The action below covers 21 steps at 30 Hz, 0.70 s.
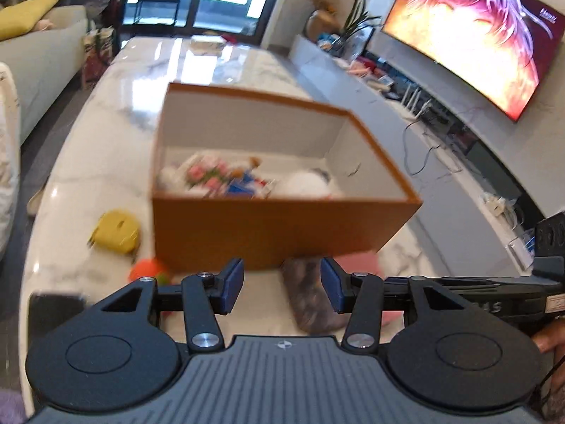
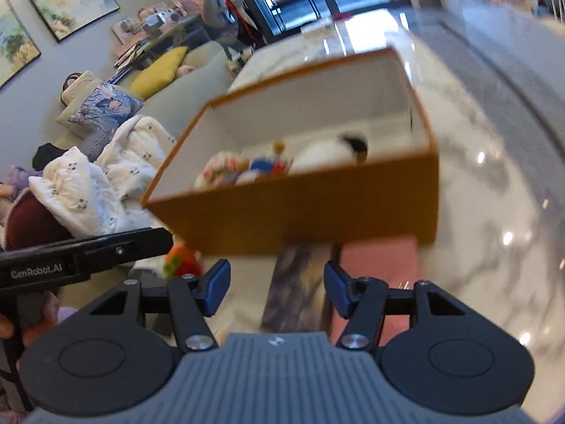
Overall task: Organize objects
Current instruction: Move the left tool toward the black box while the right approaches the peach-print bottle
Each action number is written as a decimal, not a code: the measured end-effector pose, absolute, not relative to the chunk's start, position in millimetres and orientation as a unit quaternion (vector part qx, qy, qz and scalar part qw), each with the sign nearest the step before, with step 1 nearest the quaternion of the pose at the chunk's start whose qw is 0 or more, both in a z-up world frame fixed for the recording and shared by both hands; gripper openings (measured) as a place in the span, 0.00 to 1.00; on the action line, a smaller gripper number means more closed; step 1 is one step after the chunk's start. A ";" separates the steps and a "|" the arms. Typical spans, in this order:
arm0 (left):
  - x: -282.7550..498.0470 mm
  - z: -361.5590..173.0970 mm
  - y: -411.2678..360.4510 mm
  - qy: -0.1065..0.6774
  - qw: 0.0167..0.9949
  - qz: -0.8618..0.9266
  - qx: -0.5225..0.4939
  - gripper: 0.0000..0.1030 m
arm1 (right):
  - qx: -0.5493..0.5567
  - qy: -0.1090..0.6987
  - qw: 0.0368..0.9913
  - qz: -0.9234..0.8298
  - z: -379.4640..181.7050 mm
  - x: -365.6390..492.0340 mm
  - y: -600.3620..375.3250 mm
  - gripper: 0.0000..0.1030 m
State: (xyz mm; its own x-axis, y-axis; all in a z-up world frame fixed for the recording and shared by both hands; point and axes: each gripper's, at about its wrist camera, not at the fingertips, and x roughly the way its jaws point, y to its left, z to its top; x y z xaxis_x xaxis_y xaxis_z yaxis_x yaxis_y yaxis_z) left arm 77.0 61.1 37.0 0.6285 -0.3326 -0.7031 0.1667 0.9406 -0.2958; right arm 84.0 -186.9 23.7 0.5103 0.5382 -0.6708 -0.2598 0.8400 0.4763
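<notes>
An open orange box [image 1: 282, 228] [image 2: 300, 212] stands on the marble table, with several toys inside, among them a white plush [image 1: 305, 183] [image 2: 325, 150] and a floral item [image 1: 208, 173] [image 2: 222, 169]. In front of the box lie a mottled grey-brown pouch [image 1: 312, 296] [image 2: 300, 282] and a pink flat item [image 1: 360, 261] [image 2: 381, 258]. My left gripper [image 1: 282, 284] is open above the pouch's left side, nothing between its blue pads. My right gripper [image 2: 275, 288] is open over the pouch, not touching it. Left of the box lie a yellow toy [image 1: 116, 231] and an orange toy [image 1: 146, 270] [image 2: 182, 259].
The marble table [image 1: 116, 148] [image 2: 476, 212] stretches far beyond the box. A sofa [image 2: 183, 99] with cushions and a white blanket [image 2: 95, 183] runs along the left. A TV [image 1: 487, 35] and a cluttered shelf line the right wall. The other handle [image 1: 512, 296] [image 2: 81, 258] shows at each view's edge.
</notes>
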 end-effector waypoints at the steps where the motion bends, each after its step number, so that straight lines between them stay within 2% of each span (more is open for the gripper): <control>1: 73.5 33.4 63.7 0.414 0.895 -0.137 -0.096 0.54 | 0.162 0.442 0.851 0.234 19.6 80.1 -184.4 0.59; 5: 60.8 23.7 71.8 0.437 0.889 -0.114 -0.079 0.54 | 0.137 0.467 0.847 0.215 7.0 68.3 -173.4 0.59; 8: 49.8 21.7 82.0 0.444 0.887 -0.100 -0.081 0.55 | 0.163 0.487 0.830 0.219 -1.9 64.8 -170.3 0.59; 10: 45.0 19.5 87.8 0.442 0.890 -0.082 -0.075 0.58 | 0.158 0.488 0.826 0.231 -5.3 59.7 -166.6 0.59; 17: 26.3 9.5 100.5 0.445 0.893 -0.043 -0.049 0.59 | 0.173 0.523 0.794 0.256 -22.1 53.9 -136.6 0.59; 21: 20.8 6.9 104.0 0.435 0.899 -0.042 -0.027 0.59 | 0.140 0.527 0.800 0.251 -24.8 50.4 -118.8 0.59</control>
